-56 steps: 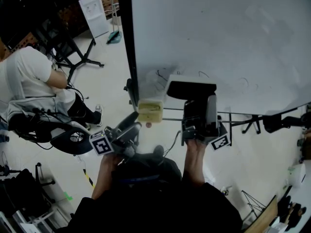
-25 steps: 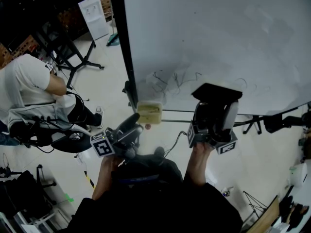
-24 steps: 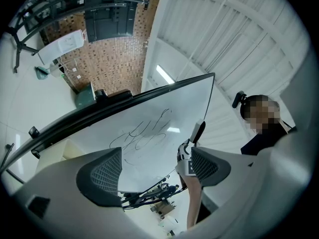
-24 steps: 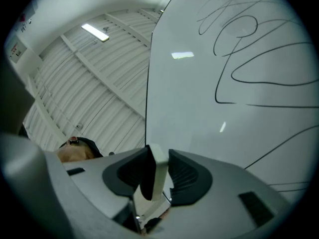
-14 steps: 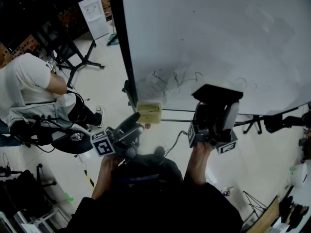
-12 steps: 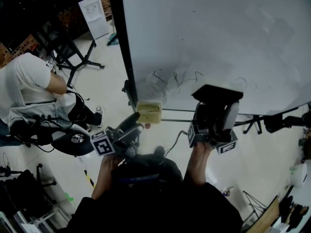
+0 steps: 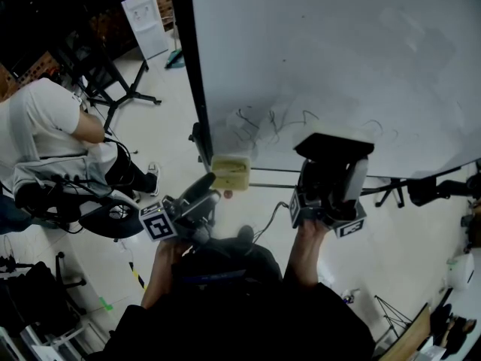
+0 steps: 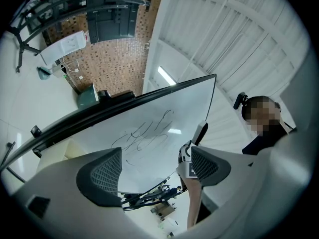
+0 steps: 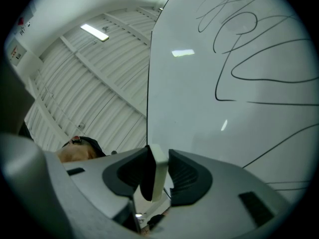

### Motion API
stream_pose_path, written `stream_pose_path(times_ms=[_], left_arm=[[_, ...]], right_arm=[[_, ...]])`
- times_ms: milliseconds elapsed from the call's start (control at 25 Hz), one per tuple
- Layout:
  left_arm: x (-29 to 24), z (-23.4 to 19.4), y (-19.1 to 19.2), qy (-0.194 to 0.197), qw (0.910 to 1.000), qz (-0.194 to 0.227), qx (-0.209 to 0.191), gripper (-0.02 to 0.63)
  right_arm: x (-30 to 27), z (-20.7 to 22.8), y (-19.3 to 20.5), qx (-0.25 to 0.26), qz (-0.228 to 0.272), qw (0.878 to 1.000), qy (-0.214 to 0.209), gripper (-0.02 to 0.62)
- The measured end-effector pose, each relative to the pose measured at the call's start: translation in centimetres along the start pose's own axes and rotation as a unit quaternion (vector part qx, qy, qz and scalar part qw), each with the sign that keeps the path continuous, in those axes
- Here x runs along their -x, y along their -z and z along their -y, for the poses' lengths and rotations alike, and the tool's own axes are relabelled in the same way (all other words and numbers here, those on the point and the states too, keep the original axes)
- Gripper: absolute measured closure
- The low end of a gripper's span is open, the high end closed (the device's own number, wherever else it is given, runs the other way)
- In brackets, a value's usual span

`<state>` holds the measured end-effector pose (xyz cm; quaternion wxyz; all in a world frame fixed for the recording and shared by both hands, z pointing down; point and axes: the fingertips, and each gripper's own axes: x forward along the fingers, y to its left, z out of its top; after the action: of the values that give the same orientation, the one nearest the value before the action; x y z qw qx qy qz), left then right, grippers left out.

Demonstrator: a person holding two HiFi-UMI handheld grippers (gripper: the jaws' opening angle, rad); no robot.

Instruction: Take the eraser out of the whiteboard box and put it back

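Rightward along the whiteboard (image 7: 338,51) is where the right tongs (image 9: 157,176) have gone since the earliest frame. They have carried the eraser (image 7: 334,147) from just beside the box (image 7: 231,173) to a spot well to its right. Over the last second nothing shifts.

The eraser is out of the box and clamped between the right jaws, which are partly closed on its thin body. It sits close to the board, but contact cannot be confirmed. It looks light, with a stiff dark back and a softer pale wiping layer. Gripping across the narrow sides, as now, should hold it without crushing.

Below and left of the box, the left tongs (image 8: 155,168) stand wide apart with nothing between them. The return trip back to the box remains.
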<state>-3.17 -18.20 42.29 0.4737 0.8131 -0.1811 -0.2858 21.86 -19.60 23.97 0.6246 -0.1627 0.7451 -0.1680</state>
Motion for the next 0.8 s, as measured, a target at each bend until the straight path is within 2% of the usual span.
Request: stream_pose_path(times_ms=[240, 640, 800], left_arm=[[0.0, 0.5, -0.7, -0.005, 0.9995, -0.001, -0.032, 0.178], [1.0, 0.0, -0.9, 0.001, 0.9998, 0.020, 0.004, 0.178], [1.2, -0.2, -0.8, 0.004, 0.9997, 0.022, 0.005, 0.178]], right_arm=[[-1.5, -1.1, 1.2, 0.014, -0.024, 1.000, -0.002, 0.442], [-1.9, -0.5, 3.4, 0.053, -0.079, 0.995, 0.017, 0.442], [-1.5, 0.2, 4.3, 0.069, -0.108, 0.991, 0.025, 0.442]])
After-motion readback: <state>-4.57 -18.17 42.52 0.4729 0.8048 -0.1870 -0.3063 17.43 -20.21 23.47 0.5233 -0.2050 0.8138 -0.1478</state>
